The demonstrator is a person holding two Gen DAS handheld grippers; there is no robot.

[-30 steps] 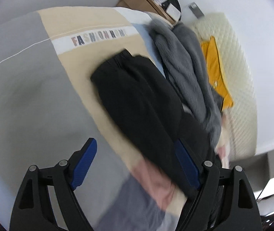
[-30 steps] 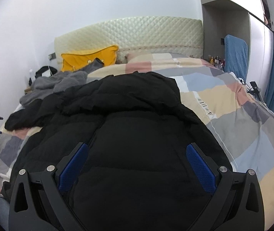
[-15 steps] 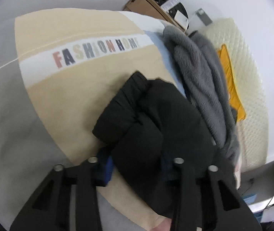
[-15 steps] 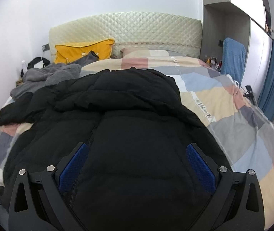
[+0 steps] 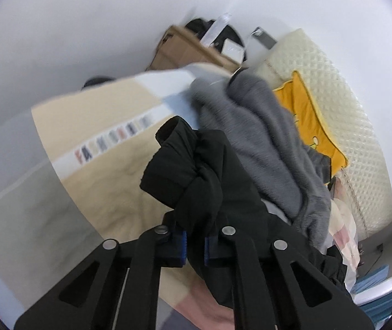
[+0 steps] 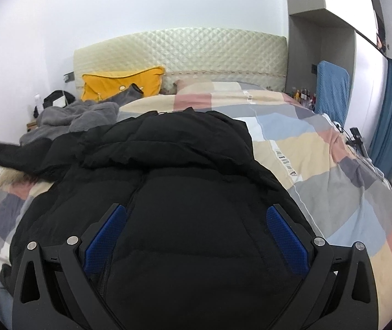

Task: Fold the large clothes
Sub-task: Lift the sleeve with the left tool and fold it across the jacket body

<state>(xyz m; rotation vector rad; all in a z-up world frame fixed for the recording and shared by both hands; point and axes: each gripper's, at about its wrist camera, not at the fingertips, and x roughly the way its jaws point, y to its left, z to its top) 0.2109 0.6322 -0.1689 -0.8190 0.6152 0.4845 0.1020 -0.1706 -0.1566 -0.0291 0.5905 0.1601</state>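
Note:
A large black puffer jacket [image 6: 184, 198] lies spread on the patchwork quilt [image 6: 341, 192], its hood toward the headboard. My left gripper [image 5: 195, 243] is shut on the jacket's black sleeve [image 5: 187, 170] near the cuff and holds it raised above the quilt [image 5: 99, 192]. In the right wrist view that sleeve [image 6: 17, 155] stretches out to the far left edge. My right gripper [image 6: 194, 231] is open and empty, with its blue pads above the jacket's body.
A grey fleece garment [image 5: 264, 148] [image 6: 74, 118] lies beside the jacket near a yellow pillow [image 6: 121, 84] and the quilted headboard [image 6: 196, 52]. A cardboard box [image 5: 187, 52] and bedside clutter stand by the wall. A blue towel [image 6: 332, 88] and curtain [image 6: 388, 121] are at right.
My left gripper has closed on the black sleeve and lifted it off the quilt, tilting up toward the wall. The right gripper stays open over the jacket and has hardly moved.

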